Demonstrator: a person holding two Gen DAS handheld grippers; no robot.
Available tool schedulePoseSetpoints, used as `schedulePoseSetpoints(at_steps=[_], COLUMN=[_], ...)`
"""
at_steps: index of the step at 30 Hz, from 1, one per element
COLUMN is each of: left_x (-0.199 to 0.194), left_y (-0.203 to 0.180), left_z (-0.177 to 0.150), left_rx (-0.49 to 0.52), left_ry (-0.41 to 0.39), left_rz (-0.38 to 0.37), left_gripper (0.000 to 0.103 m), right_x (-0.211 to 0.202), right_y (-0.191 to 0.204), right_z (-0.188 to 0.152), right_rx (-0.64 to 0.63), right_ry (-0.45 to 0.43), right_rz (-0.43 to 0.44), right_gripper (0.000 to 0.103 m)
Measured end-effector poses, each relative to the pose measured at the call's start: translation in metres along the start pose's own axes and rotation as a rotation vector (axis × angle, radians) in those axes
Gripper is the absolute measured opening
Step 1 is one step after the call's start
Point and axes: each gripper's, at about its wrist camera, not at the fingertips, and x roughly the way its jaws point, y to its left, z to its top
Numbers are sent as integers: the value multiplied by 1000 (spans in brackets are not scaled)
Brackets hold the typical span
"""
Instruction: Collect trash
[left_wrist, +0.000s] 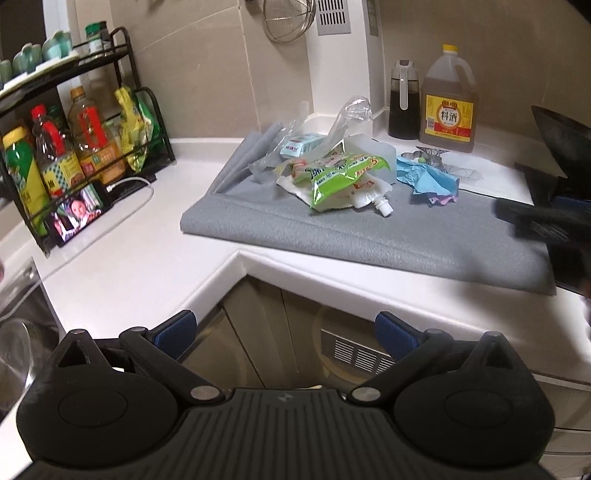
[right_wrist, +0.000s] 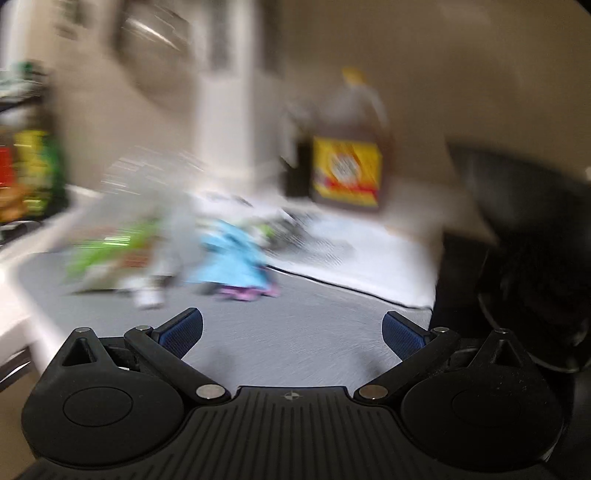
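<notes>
A heap of trash lies on a grey mat (left_wrist: 369, 229): a green and white snack bag (left_wrist: 332, 177), a white spouted pouch (left_wrist: 373, 201), clear plastic film (left_wrist: 343, 122), a small pale blue carton (left_wrist: 301, 144) and crumpled blue paper (left_wrist: 424, 177). My left gripper (left_wrist: 284, 330) hangs open in front of the counter edge, well short of the heap, with nothing between its fingers. The right wrist view is blurred by motion. There my right gripper (right_wrist: 291, 332) stands open and empty over the mat (right_wrist: 295, 332), with the blue paper (right_wrist: 229, 258) and the green bag (right_wrist: 107, 251) ahead of it.
A black rack (left_wrist: 74, 122) of bottles and a phone (left_wrist: 79, 214) stand at the left. A dark sauce jug (left_wrist: 403, 99) and a large amber bottle (left_wrist: 448, 103) stand at the back. A dark wok (left_wrist: 561, 147) sits at the right. A sink (left_wrist: 22, 332) lies at far left.
</notes>
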Motion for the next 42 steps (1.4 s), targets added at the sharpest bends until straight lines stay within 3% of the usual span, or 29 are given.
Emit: schedulePoseSetpoints(at_steps=[4, 7, 10, 15, 20, 31, 37, 42], left_x=[-5, -4, -6, -11, -5, -6, -6, -8], left_y=[3, 3, 0, -3, 6, 0, 3, 1], left_z=[-14, -23, -29, -32, -30, -32, -34, -36], left_rx=[-32, -44, -35, 29, -29, -1, -6, 25], left_ry=[-19, 18, 32, 14, 25, -45, -16, -10], left_rz=[-34, -128, -154, -133, -153, -134, -133, -79], left_gripper=[103, 103, 103, 103, 103, 103, 103, 103], right_x=[-76, -102, -116, -115, -107, -105, -104, -105], right_y=[20, 28, 33, 36, 39, 43, 47, 50], right_z=[-17, -23, -27, -25, -21, -24, -23, -23], right_rx=[-65, -98, -101, -81, -44, -59, -68, -83], right_ry=[-125, -107, -78, -69, -14, 8, 6, 4], right_rz=[51, 85, 95, 65, 86, 48, 55, 66], right_gripper=[103, 103, 103, 103, 103, 103, 103, 103])
